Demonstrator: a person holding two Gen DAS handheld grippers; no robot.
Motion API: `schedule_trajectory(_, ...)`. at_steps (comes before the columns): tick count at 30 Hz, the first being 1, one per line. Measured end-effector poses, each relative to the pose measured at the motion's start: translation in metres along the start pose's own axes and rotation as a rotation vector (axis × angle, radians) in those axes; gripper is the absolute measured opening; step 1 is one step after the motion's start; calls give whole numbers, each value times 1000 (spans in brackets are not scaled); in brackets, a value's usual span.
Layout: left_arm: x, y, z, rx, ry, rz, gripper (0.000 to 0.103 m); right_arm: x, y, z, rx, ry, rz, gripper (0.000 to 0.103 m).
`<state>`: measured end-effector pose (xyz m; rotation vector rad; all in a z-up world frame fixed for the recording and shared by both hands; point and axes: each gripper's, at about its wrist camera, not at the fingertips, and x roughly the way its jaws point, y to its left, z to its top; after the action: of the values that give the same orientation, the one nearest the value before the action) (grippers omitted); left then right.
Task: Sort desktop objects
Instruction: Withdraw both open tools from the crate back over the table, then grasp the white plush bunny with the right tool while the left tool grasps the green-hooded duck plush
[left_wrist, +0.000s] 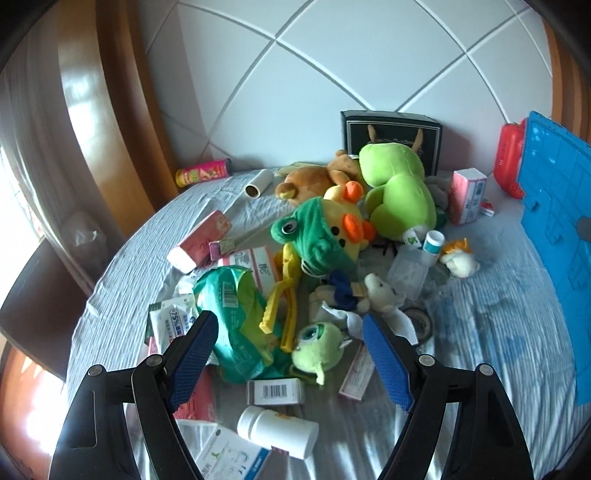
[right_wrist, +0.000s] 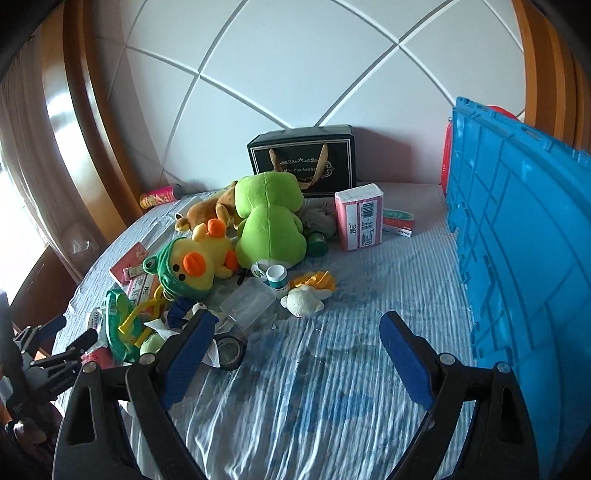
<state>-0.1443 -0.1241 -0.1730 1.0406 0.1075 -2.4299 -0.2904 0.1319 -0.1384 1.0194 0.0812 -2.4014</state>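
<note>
Nearest the left wrist camera, the left tool (left_wrist: 288, 354) hangs with its blue-padded fingers (left_wrist: 194, 356) spread wide and gripping nothing, above a heap of clutter on the striped cloth of the worktop (left_wrist: 491, 332). Between those fingers lie a small green one-eyed plush (left_wrist: 317, 345), a teal wipes pack (left_wrist: 236, 317) and yellow plastic tongs (left_wrist: 282, 302); nearer still lie a barcoded small box (left_wrist: 276, 392) and a white pill bottle (left_wrist: 277, 430) on its side. Farther off sit a yellow duck plush in a green frog hood (left_wrist: 325, 236), a large green plush (left_wrist: 399, 188) leaning against it, a brown bear plush (left_wrist: 306, 182), and a black gift box (left_wrist: 391, 136) against the far wall. A pink canister (left_wrist: 203, 172) lies at far left. The right tool (right_wrist: 297, 349) is likewise spread and empty, over a bare patch of cloth, with a roll of black tape (right_wrist: 229, 350) just beside its left finger. Beyond it lie a clear plastic case (right_wrist: 247, 302), a small white and yellow plush (right_wrist: 308, 295), a teal-capped bottle (right_wrist: 277, 277) and an upright pink tissue pack (right_wrist: 359, 218). A blue plastic crate (right_wrist: 517, 240) stands at the right edge.
</note>
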Motion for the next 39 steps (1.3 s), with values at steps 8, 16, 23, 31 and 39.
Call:
schedule_trajectory(8,17,-4,0,30,25,-25,81,140,4,0,-44,215,-32,85)
schedule_trajectory(16,58,16,23,74,67,-51,81,233,4,4,-31,332,-125,58)
schedule_trajectory(23,115,14,71,135,88,-127,81,268,2,-2,20,412,-140,47)
schedule_trajectory(31,193,-28,126,293,162,-261,81,270,-3,-4,40,392,-170,47)
schedule_trajectory(39,226,-56,114,358,242,-295,80,270,-1,-6,-6,391,-207,43)
